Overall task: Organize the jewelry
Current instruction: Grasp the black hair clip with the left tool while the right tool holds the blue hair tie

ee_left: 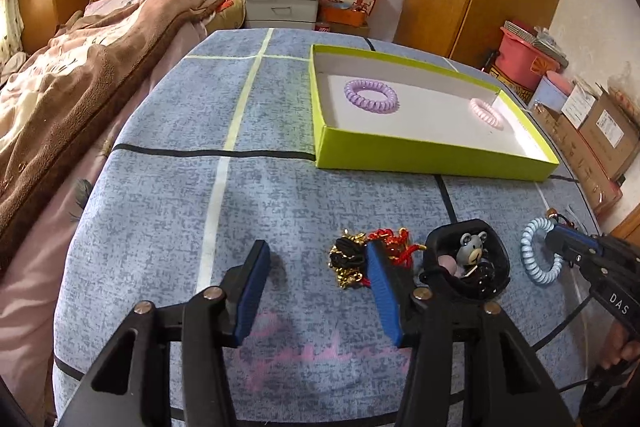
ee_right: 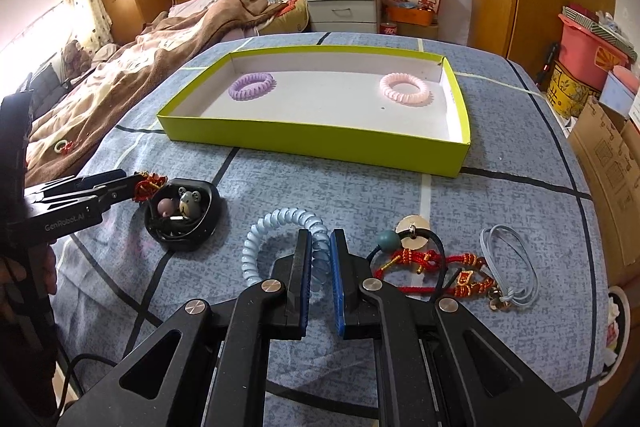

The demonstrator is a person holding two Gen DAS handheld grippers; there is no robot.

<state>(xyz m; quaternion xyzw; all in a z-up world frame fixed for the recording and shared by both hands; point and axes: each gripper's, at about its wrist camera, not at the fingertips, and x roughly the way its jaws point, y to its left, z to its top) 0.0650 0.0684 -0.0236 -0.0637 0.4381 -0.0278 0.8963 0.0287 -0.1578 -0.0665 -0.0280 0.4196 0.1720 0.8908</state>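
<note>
A lime-green tray (ee_right: 312,137) holds a purple spiral hair tie (ee_right: 252,87) and a pink one (ee_right: 405,89). My right gripper (ee_right: 320,239) is shut on a light-blue spiral hair tie (ee_right: 276,223) that lies on the blue cloth. My left gripper (ee_left: 316,259) stands open with nothing between its fingers. Its right fingertip sits at a small heap of black-and-gold and red knotted jewelry (ee_left: 360,255). Just right of that heap stands a black dish (ee_left: 466,259) with a bear charm and other small pieces in it.
To the right of my right gripper lie a red knotted bracelet (ee_right: 432,267), a teal bead on a black cord (ee_right: 387,241) and a grey-blue elastic band (ee_right: 510,267). A bed with a brown blanket (ee_left: 80,87) borders the left. Cardboard boxes (ee_right: 600,167) stand to the right.
</note>
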